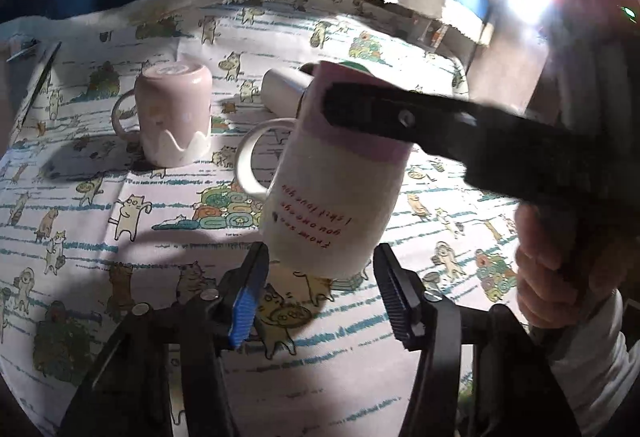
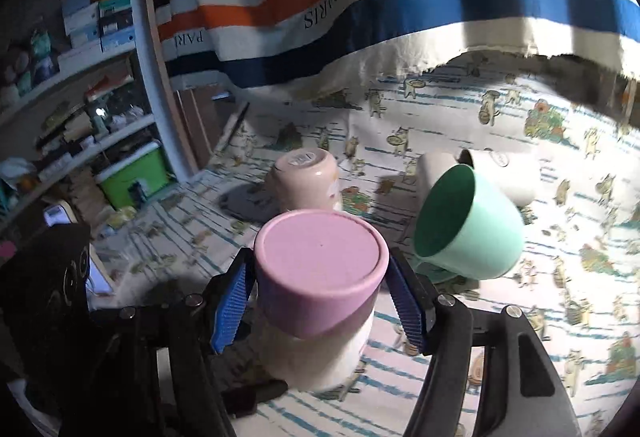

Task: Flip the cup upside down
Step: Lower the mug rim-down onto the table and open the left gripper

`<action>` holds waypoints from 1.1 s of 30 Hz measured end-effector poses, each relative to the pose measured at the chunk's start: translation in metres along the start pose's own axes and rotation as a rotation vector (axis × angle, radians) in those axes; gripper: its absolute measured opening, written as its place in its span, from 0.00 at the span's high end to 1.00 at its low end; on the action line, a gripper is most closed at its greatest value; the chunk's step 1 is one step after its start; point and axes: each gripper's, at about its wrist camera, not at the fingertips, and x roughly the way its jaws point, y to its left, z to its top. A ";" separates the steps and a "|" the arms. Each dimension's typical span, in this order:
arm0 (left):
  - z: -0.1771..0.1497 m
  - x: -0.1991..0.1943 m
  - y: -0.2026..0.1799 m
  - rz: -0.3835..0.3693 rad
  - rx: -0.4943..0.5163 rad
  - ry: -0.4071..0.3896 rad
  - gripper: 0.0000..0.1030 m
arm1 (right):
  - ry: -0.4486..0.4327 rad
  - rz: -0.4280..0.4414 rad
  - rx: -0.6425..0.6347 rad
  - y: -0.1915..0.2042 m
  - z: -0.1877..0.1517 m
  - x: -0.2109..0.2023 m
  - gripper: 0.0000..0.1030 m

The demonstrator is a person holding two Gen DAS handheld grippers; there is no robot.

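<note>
Pink-and-white mug [image 2: 320, 289] held inverted and tilted, clamped by right hand-held gripper [image 2: 320, 301], left hand-held gripper [image 1: 320, 293] spread wide near its rim, counter [image 1: 100, 205] beneath.

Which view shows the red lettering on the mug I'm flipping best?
The left wrist view: the red lettering reads upside down on the mug held by the right tongs. The right wrist view shows only its pink base, no lettering.

The right gripper [image 2: 318, 301] clamps a pink-and-cream ceramic mug [image 2: 320, 277], base up, beside a tipped mint-green cup [image 2: 476, 229].
</note>
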 end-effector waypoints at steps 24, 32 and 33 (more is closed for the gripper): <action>-0.003 -0.039 0.004 0.152 0.090 -0.379 0.02 | -0.251 -0.208 -0.004 -0.018 -0.053 -0.062 0.05; 0.004 -0.058 0.010 0.206 0.101 -0.527 0.00 | -0.319 -0.262 0.068 -0.039 -0.064 -0.074 0.01; 0.004 -0.059 0.010 0.220 0.109 -0.540 0.00 | -0.319 -0.262 0.068 -0.039 -0.064 -0.074 0.01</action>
